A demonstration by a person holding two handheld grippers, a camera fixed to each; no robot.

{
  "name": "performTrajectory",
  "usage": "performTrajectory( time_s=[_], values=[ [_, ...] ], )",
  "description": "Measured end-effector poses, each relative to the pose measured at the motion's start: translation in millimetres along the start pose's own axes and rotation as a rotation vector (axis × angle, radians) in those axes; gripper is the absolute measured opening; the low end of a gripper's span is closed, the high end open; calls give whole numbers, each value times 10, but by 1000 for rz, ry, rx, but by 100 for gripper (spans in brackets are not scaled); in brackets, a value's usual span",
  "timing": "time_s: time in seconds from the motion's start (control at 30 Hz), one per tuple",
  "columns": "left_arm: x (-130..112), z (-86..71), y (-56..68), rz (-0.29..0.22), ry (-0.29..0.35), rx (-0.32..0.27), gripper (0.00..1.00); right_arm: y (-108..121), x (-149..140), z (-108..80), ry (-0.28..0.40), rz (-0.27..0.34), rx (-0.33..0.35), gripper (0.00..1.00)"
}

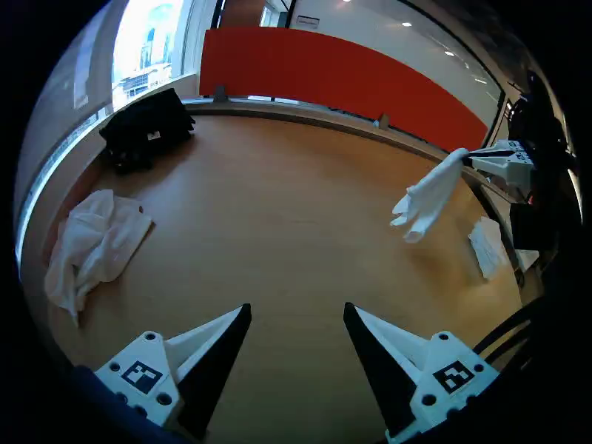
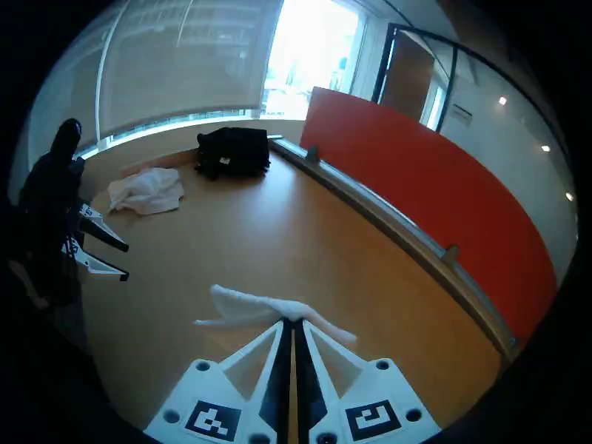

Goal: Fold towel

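Observation:
A small white towel (image 1: 427,198) hangs above the wooden table (image 1: 296,222), pinched at its top end by my right gripper (image 1: 473,157), seen at the right of the left gripper view. In the right gripper view the same towel (image 2: 259,309) drapes from the tips of my right gripper (image 2: 293,325), whose jaws are shut on it. My left gripper (image 1: 296,314) stands open low over the near table edge with nothing between its fingers. It also appears at the left of the right gripper view as the left gripper (image 2: 124,260), held by a person in dark clothing (image 2: 48,214).
A crumpled pile of white towels (image 1: 92,244) lies at the table's left. A black bag (image 1: 148,127) sits at the far left corner by the window. A folded white cloth (image 1: 488,248) rests at the right edge. An orange divider panel (image 1: 333,78) runs along the far side.

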State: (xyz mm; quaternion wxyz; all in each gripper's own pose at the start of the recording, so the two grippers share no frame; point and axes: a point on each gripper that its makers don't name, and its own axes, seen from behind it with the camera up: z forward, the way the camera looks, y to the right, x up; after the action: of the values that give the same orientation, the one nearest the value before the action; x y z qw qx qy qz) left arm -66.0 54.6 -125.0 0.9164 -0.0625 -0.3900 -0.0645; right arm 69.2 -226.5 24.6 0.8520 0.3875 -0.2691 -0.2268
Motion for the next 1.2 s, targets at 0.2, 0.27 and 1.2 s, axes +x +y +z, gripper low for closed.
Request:
performTrajectory(
  time_s=[0.2,0.27,1.2],
  values=[
    [17,5,16,5,1,-3,93,142,20,-97,8,8,-10,3],
    [21,6,21,6,1,-3,93,189,18,-131,10,14,-13,2],
    [77,44,103,24,-11,2,93,1132,-453,-713,-16,108,-93,2]
  ],
)
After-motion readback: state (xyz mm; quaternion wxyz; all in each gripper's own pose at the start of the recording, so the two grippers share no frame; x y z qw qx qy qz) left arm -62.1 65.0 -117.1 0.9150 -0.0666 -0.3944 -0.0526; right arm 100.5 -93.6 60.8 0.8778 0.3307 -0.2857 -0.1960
